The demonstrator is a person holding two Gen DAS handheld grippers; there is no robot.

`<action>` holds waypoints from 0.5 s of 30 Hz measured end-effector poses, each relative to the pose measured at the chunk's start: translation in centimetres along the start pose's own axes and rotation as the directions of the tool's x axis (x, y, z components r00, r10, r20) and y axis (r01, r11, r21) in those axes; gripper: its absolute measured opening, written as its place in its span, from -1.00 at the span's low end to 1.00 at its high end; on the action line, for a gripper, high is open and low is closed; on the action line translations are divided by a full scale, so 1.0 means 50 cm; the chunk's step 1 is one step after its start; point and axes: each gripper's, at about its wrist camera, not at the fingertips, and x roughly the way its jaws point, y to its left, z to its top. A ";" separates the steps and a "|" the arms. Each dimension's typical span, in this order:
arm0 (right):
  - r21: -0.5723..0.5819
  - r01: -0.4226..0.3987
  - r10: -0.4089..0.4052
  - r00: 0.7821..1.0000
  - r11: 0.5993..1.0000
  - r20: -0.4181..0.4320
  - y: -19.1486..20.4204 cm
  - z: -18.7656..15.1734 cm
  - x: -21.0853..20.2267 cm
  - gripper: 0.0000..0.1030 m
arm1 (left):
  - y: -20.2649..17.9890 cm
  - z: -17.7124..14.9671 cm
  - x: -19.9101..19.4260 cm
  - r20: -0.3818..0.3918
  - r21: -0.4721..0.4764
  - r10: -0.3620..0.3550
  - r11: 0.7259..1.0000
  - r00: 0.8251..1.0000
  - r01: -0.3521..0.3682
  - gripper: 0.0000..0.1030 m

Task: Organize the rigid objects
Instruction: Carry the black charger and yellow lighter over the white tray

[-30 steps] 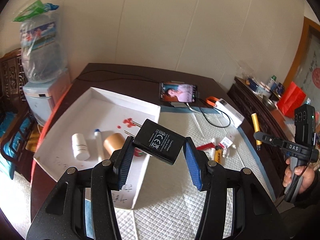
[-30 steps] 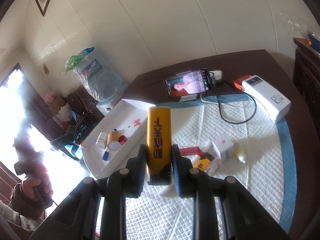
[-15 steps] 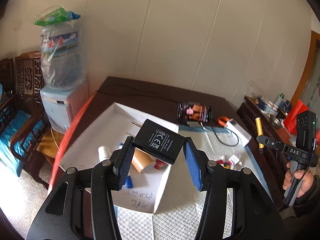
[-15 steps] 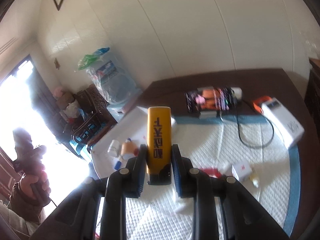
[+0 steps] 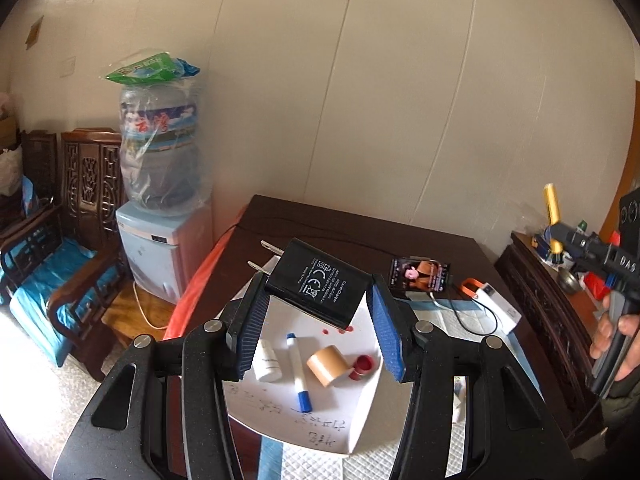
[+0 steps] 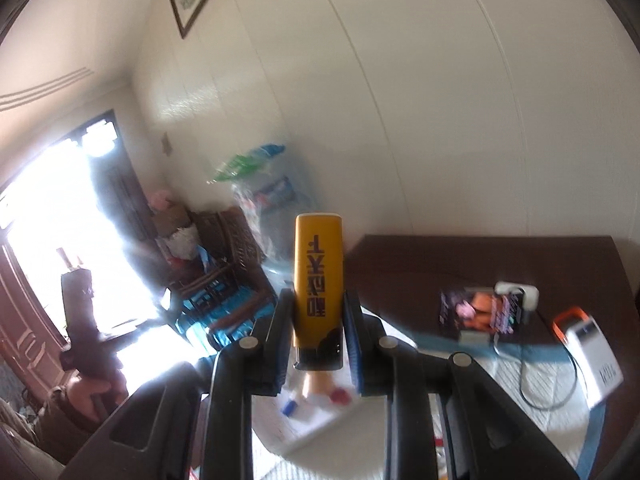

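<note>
My left gripper (image 5: 316, 326) is shut on a black travel charger (image 5: 318, 282) whose two metal prongs point up and left, held above the white tray (image 5: 362, 412). In the tray lie a white bottle (image 5: 266, 362), a white marker with a blue cap (image 5: 298, 372), a tan cylinder (image 5: 327, 365) and a red cap (image 5: 363, 364). My right gripper (image 6: 318, 334) is shut on a yellow lighter (image 6: 318, 276) that stands upright. The same lighter (image 5: 551, 208) shows at the far right of the left wrist view, with a hand (image 5: 614, 336) below it.
A phone (image 5: 420, 272) with a lit screen leans on the dark table (image 5: 360, 228), a cable running to a white power bank (image 5: 500, 308). A white quilted mat (image 6: 520, 392) covers the table's near part. A water dispenser (image 5: 160, 240) and carved wooden chairs (image 5: 60, 216) stand left.
Both grippers have risen with their loads and tilted upward, so more wall and room shows. The tray and table sit lower in both views. The grips have not changed.
</note>
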 end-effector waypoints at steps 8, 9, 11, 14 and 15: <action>0.072 -0.021 0.033 0.985 0.997 -0.169 -0.006 -0.062 0.149 -0.55 | 0.028 -0.022 0.061 -0.068 -0.032 0.015 0.999 0.998 -0.018 -0.03; 0.076 -0.006 0.021 0.979 0.997 -0.201 -0.013 -0.078 0.172 -0.55 | 0.031 -0.028 0.075 -0.083 -0.038 0.016 0.999 0.996 -0.019 -0.03; 0.078 0.019 0.001 0.967 0.997 -0.255 -0.024 -0.102 0.213 -0.55 | 0.039 -0.041 0.113 -0.125 -0.043 0.036 0.998 0.991 -0.041 -0.03; 0.113 0.047 -0.006 0.943 0.992 -0.333 -0.050 -0.138 0.273 -0.55 | 0.044 -0.059 0.182 -0.198 -0.019 0.078 0.996 0.977 -0.083 -0.02; 0.120 0.057 -0.010 0.934 0.991 -0.357 -0.060 -0.150 0.289 -0.55 | 0.042 -0.065 0.205 -0.220 -0.009 0.091 0.995 0.971 -0.095 -0.03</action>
